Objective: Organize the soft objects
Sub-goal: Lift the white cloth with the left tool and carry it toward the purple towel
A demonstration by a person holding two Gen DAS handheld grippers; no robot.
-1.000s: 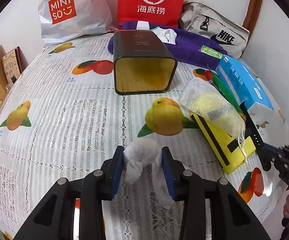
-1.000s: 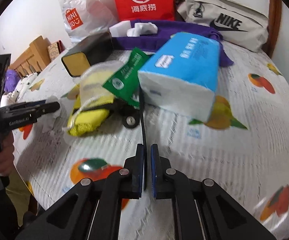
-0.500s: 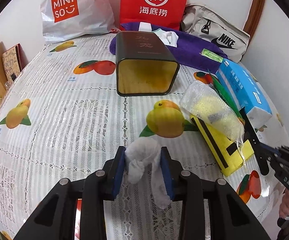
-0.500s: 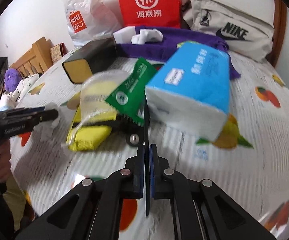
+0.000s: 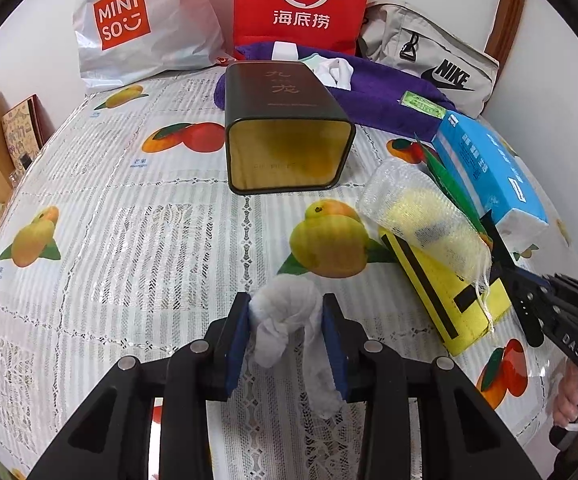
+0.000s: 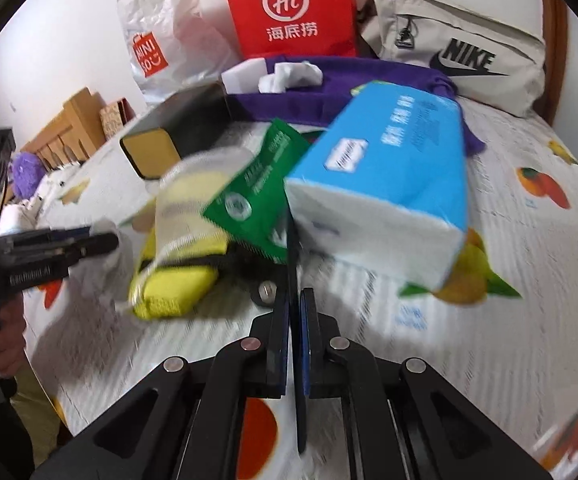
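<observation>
My left gripper (image 5: pixel 287 332) is shut on a crumpled white tissue (image 5: pixel 285 312), held just above the fruit-print tablecloth (image 5: pixel 129 240). A dark tin box (image 5: pixel 285 136) lies on its side ahead, its yellow open mouth facing me. My right gripper (image 6: pixel 295 312) is shut on a thin black strap (image 6: pixel 292 256) that runs to a yellow pouch (image 6: pixel 177 284). A mesh-wrapped yellow sponge (image 6: pixel 197 196) and a green packet (image 6: pixel 257 200) rest on that pouch. The blue tissue pack (image 6: pixel 385 168) sits beside them.
A purple towel (image 5: pixel 377 92) with white tissues lies behind the tin. A Miniso bag (image 5: pixel 129 24), a red paper bag (image 5: pixel 301 4) and a Nike bag (image 5: pixel 429 60) line the back wall. The table edge is near on the right.
The left gripper with the tissue has moved slightly toward the tin. The right gripper has pulled the strap, and the pouch, sponge, packet and tissue pack appear nearer and blurred.
</observation>
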